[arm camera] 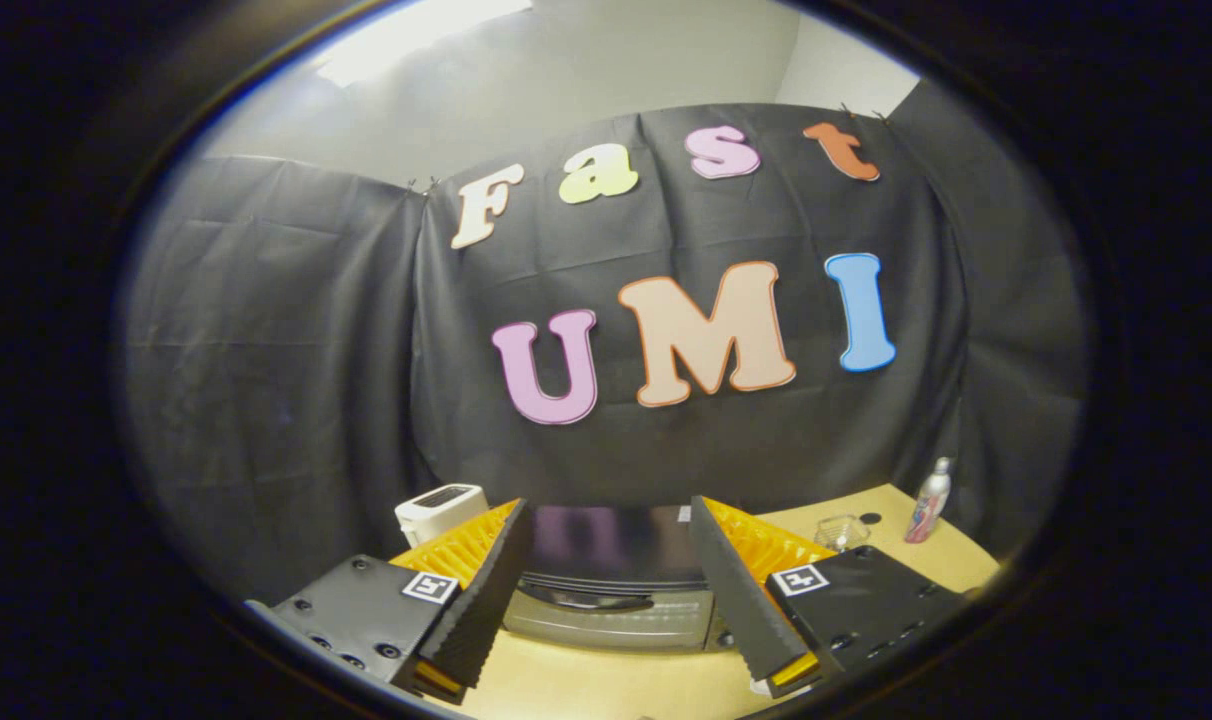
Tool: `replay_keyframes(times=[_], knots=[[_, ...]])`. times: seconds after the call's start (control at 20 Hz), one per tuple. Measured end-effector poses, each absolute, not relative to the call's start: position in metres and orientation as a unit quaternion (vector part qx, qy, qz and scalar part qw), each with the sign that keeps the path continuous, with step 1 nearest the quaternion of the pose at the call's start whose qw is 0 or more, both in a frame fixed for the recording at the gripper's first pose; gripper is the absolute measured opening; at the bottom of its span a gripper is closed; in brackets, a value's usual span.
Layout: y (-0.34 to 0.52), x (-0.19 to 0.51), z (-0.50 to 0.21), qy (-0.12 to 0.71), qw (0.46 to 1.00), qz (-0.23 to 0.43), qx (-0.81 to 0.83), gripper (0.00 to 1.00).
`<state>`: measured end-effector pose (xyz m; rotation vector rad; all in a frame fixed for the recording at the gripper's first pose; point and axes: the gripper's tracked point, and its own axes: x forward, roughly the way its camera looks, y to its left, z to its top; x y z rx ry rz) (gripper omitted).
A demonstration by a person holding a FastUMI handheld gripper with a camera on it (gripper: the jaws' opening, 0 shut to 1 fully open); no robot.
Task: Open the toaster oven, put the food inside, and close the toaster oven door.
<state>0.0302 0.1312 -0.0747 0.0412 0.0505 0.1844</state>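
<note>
The toaster oven (611,590) stands on the wooden table (606,685) just ahead of my fingers, seen between them. It has a dark glossy top and a silver front, with a dark handle (591,601) across the upper edge of its door, which looks closed. My gripper (616,670) is open, its two fingers spread wide to either side of the oven and touching nothing. I cannot make out any food.
A white pop-up toaster (439,511) sits behind and left of the oven. To the right stand a small clear glass dish (840,531) and a spray bottle (929,500) near the table's far corner. The black cloth wall hangs close behind the oven.
</note>
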Motion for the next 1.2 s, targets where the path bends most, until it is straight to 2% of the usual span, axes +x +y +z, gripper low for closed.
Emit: replay_keyframes(times=[0.5, 0.85, 1.2], knots=[[0.197, 0.062, -0.138, 0.042, 0.994, 0.104, 0.009, 0.98], [0.204, 0.076, -0.158, 0.0, 0.997, 0.066, -0.038, 0.97], [0.191, 0.102, -0.202, 0.03, 0.998, 0.036, -0.04, 1.0]])
